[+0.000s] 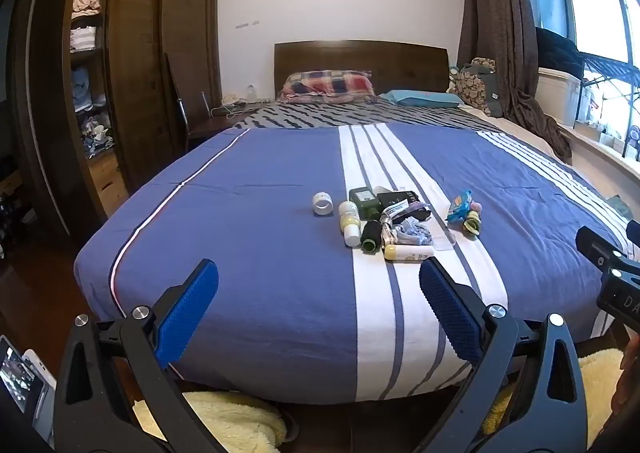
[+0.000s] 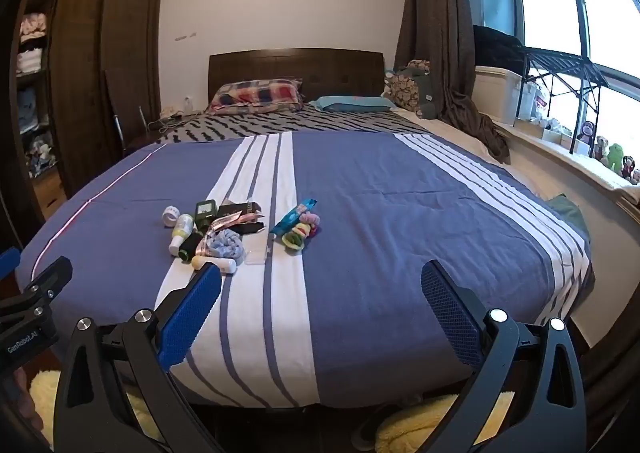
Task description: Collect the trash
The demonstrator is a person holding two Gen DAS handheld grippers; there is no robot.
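Daylight comes in from the window (image 2: 552, 1) on the right, which is overexposed to plain white. The bed (image 2: 380, 205) is evenly lit and sharp, with soft shadows. The wardrobe (image 1: 136, 65) side is dim. Fisheye distortion bends the edges, and the corners are dark.

Trash pile (image 1: 384, 221) on bed (image 1: 260, 253) mid, pillows (image 1: 328, 83) behind, wardrobe (image 1: 132, 73) left.

My pads (image 1: 188, 313): blue, rough, dimpled.
Bedspread (image 1: 260, 253): matt woven cloth.
Headboard (image 1: 360, 53): smooth dark wood.
Wrapper (image 2: 294, 217): glossy blue.
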